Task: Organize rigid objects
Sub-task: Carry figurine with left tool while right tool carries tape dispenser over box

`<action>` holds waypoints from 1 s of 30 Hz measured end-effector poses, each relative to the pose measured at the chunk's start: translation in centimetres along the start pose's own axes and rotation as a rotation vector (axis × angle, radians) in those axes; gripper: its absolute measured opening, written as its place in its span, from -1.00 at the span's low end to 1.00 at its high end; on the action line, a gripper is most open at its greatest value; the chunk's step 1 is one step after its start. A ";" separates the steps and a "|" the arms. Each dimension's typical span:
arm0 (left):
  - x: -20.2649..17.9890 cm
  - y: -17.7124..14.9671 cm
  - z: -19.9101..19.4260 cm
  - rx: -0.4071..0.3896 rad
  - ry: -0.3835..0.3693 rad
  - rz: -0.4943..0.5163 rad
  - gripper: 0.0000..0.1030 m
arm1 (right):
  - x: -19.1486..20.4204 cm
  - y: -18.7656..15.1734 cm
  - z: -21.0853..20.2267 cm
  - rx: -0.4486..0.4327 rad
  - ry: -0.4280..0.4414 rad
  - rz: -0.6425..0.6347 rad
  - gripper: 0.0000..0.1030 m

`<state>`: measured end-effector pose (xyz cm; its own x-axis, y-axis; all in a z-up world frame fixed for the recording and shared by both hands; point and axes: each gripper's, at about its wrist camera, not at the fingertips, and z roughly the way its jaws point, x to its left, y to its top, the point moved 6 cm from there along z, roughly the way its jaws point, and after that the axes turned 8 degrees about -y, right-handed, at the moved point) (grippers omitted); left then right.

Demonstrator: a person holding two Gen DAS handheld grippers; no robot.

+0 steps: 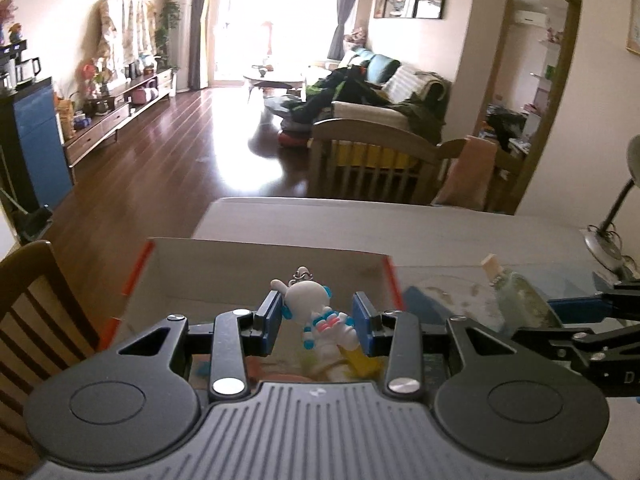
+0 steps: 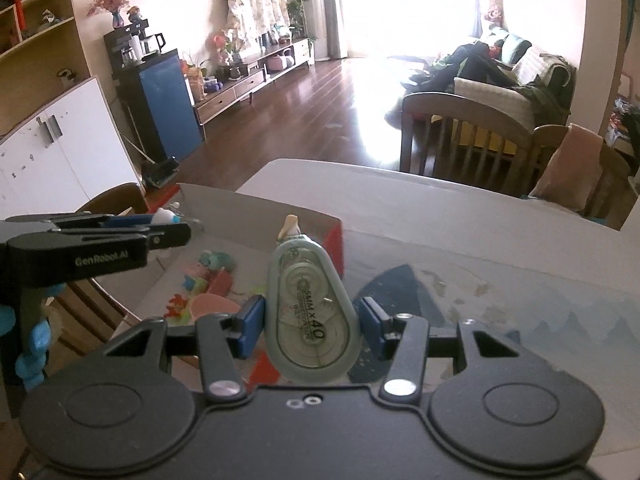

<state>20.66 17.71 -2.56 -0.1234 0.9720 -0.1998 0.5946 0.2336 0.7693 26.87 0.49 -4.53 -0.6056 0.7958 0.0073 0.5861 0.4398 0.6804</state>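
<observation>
My left gripper (image 1: 318, 320) is shut on a small white astronaut figure (image 1: 316, 312) with blue and pink trim, held above an open cardboard box (image 1: 224, 268). My right gripper (image 2: 312, 328) is shut on a grey-green correction tape dispenser (image 2: 310, 312), held above the table just right of the box (image 2: 224, 204). The dispenser also shows in the left wrist view (image 1: 516, 296), and the left gripper in the right wrist view (image 2: 100, 236). Several small coloured toys (image 2: 208, 276) lie in the box; a yellow piece (image 1: 362, 360) lies below the astronaut.
The table (image 2: 480, 232) has a light cloth and a blue-patterned mat (image 2: 404, 292). A desk lamp (image 1: 612, 216) stands at the right. Wooden chairs stand at the left (image 1: 36, 300) and across the table (image 2: 460, 132).
</observation>
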 end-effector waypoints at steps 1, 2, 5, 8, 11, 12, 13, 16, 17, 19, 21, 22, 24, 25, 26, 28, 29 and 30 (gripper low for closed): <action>0.7 -0.1 0.1 0.003 0.005 -0.004 -0.27 | 0.4 0.2 0.4 0.002 -0.001 -0.002 -0.01; 1.6 0.0 0.2 0.007 0.009 -0.011 -0.27 | 0.8 0.3 0.8 0.006 -0.001 -0.003 -0.01; 3.8 0.3 0.7 0.023 0.018 -0.021 -0.27 | 1.9 0.8 2.0 0.017 -0.009 -0.008 -0.01; 5.7 0.4 1.5 0.040 0.025 -0.023 -0.27 | 3.2 1.1 3.5 0.034 -0.013 -0.011 -0.01; 6.9 0.7 2.7 0.057 0.024 -0.004 -0.27 | 4.6 1.3 5.1 0.051 -0.019 -0.019 -0.01; 7.1 0.5 3.1 0.060 0.022 0.005 -0.27 | 5.1 1.4 5.7 0.056 -0.025 -0.026 -0.01; 7.4 0.6 3.5 0.063 0.020 0.013 -0.27 | 5.5 1.4 6.2 0.063 -0.031 -0.033 -0.01; 8.0 0.8 5.0 0.080 0.019 0.029 -0.27 | 6.7 1.5 8.1 0.085 -0.048 -0.056 -0.01; 8.3 0.8 5.6 0.088 0.017 0.032 -0.27 | 7.1 1.5 8.8 0.091 -0.054 -0.066 -0.01; 8.7 0.7 6.6 0.104 0.022 0.036 -0.27 | 7.8 1.6 10.1 0.101 -0.066 -0.085 -0.01; 9.3 0.4 7.5 0.120 0.028 0.044 -0.27 | 8.3 1.5 11.4 0.116 -0.081 -0.101 -0.01; 9.6 0.1 7.9 0.130 0.033 0.045 -0.27 | 8.5 1.5 12.2 0.123 -0.090 -0.111 -0.01; 10.0 -0.4 8.7 0.149 0.039 0.050 -0.27 | 8.9 1.4 13.6 0.145 -0.101 -0.127 -0.01; 10.2 -0.8 9.1 0.159 0.041 0.054 -0.27 | 8.9 1.3 14.3 0.156 -0.108 -0.135 -0.01; 10.4 -1.3 9.5 0.171 0.041 0.057 -0.27 | 8.9 1.3 14.9 0.165 -0.113 -0.142 -0.01; 10.4 -2.0 10.0 0.194 0.028 0.052 -0.27 | 9.2 1.2 16.0 0.177 -0.117 -0.163 -0.01; 10.3 -2.3 10.3 0.202 0.025 0.058 -0.27 | 9.3 1.1 16.4 0.184 -0.122 -0.173 -0.01; 10.3 -2.4 10.4 0.206 0.027 0.071 -0.27 | 9.4 1.1 16.8 0.190 -0.126 -0.182 -0.01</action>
<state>26.24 26.91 -12.78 -0.0945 0.9868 -0.1312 0.7523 0.1571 0.6398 30.85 15.43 -16.04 -0.6455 0.7368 -0.2012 0.5716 0.6407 0.5127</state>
